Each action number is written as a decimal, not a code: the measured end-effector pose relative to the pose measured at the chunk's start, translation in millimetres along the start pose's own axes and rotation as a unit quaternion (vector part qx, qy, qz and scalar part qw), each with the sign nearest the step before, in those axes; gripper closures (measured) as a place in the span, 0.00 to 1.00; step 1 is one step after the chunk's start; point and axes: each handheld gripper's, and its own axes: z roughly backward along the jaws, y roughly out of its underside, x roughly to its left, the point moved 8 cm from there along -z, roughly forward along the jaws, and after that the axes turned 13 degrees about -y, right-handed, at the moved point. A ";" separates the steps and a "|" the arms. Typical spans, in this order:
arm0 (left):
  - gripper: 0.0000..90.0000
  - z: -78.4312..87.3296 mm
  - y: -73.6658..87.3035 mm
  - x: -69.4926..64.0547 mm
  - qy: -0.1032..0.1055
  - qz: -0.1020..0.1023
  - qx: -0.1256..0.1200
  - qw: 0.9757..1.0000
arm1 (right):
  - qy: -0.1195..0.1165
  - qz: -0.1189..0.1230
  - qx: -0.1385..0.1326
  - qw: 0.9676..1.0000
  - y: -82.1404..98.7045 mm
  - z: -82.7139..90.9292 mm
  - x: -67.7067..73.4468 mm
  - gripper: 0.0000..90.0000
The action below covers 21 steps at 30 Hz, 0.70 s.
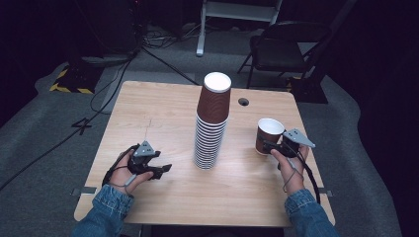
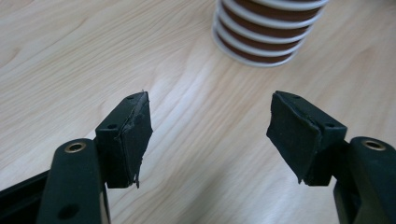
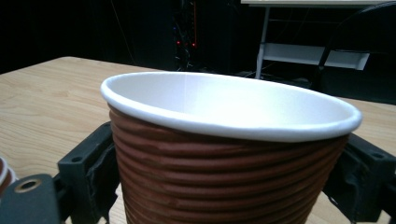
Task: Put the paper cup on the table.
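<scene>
The right gripper [image 1: 271,146] clasps an upright brown ribbed paper cup [image 1: 268,135] right of the tall inverted stack of brown paper cups [image 1: 211,128], while the left gripper [image 1: 160,170], jaws apart and empty, points toward the stack's base.

both forearms in blue denim sleeves [image 1: 109,207], cuffs buttoned at wrist. left gripper [image 1: 160,169] and right gripper [image 1: 269,146] black, each topped by a grey three-cornered plate, dark cable trailing back. jaws black with worn rubber pads [image 2: 135,135], brass-ringed screw holes on the arms.
</scene>
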 end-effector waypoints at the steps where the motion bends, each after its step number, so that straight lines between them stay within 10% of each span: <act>1: 0.33 0.0 0.0 0.0 0.000 0.000 0.000 1.000 | 0.000 0.000 0.000 1.000 0.0 0.0 0.0 0.13; 21: 0.33 -12.3 17.1 8.9 -0.016 0.022 0.031 0.999 | 0.012 0.026 0.077 0.997 16.9 1.5 1.9 0.10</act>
